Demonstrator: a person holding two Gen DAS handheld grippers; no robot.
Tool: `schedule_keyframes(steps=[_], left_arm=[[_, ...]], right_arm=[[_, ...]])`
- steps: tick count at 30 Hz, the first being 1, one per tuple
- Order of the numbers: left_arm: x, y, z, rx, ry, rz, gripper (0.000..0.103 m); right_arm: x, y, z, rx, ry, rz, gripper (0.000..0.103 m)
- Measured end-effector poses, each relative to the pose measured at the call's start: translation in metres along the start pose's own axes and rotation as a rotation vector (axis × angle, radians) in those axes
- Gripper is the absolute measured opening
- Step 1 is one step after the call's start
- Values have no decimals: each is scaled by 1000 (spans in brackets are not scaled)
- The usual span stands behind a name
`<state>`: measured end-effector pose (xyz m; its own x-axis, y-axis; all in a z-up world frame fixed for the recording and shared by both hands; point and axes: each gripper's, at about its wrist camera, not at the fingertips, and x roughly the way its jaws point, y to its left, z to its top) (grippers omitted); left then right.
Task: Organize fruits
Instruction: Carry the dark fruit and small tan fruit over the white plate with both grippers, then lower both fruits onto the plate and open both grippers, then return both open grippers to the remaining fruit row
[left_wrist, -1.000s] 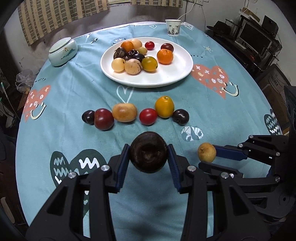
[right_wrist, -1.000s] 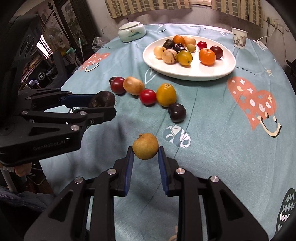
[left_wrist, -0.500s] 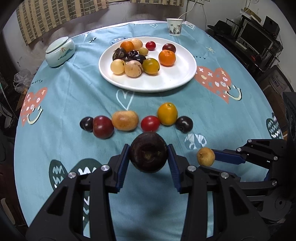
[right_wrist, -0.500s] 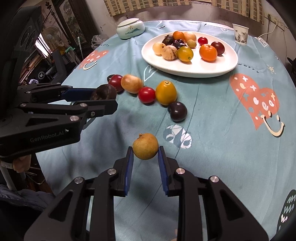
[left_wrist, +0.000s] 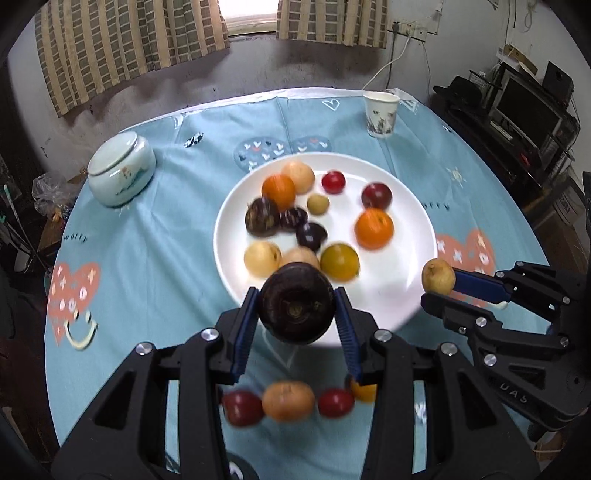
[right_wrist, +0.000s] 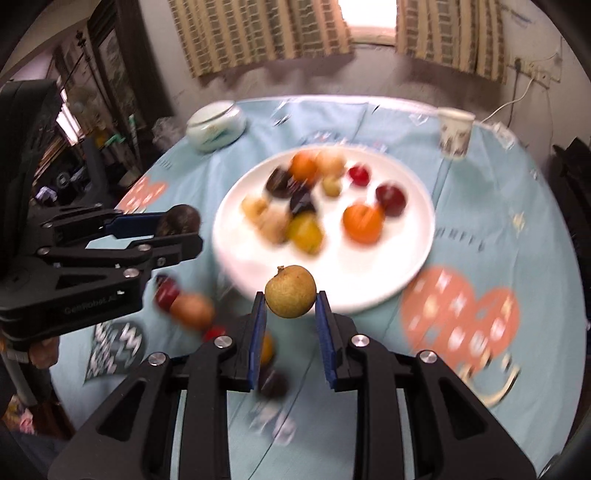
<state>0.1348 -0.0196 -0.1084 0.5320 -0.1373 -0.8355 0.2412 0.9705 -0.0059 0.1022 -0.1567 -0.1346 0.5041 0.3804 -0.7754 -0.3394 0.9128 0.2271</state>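
A dark fruit (left_wrist: 295, 308) is clamped in the left tool (left_wrist: 295, 317) and a small yellow fruit (right_wrist: 290, 291) in the right tool (right_wrist: 290, 325), both held above the near rim of the white plate (left_wrist: 413, 221) on the counter (left_wrist: 166, 229). In the left view the plate's fruits are seen fairly sharply, with a red, a tan and another red fruit in a row (left_wrist: 288, 402) below the tool. In the right view all is blurred, but a dark fruit (right_wrist: 272, 384) on the cloth and the left tool's side are shown.

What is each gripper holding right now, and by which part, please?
Left gripper clamps a dark round fruit by its sides; right gripper pinches a small yellow-brown fruit by its sides.
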Motion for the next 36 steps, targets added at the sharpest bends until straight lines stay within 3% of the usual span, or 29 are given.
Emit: schedule_keyframes(steps=[11,13,14,20,26,36], left_arm=[[64,15,45,-37,51,27,42],[68,16,47,-37,48,37,43],[69,18,48,-38,47,32,47],[66,21,47,-49,35,35,49],[44,14,39,-42,9,40,57],[-18,19,-3,-71,-61,53,69]], right_arm=[[56,-23,55,1,3,-17,28],[66,-26,62,2,10,-22,45],[68,-29,64,13,3,-40,65],[65,-33,63,17,-8,-32,66],[46,-26,46,15,-8,-16,66],[-6,-10,-12,64,-11,-5,66]])
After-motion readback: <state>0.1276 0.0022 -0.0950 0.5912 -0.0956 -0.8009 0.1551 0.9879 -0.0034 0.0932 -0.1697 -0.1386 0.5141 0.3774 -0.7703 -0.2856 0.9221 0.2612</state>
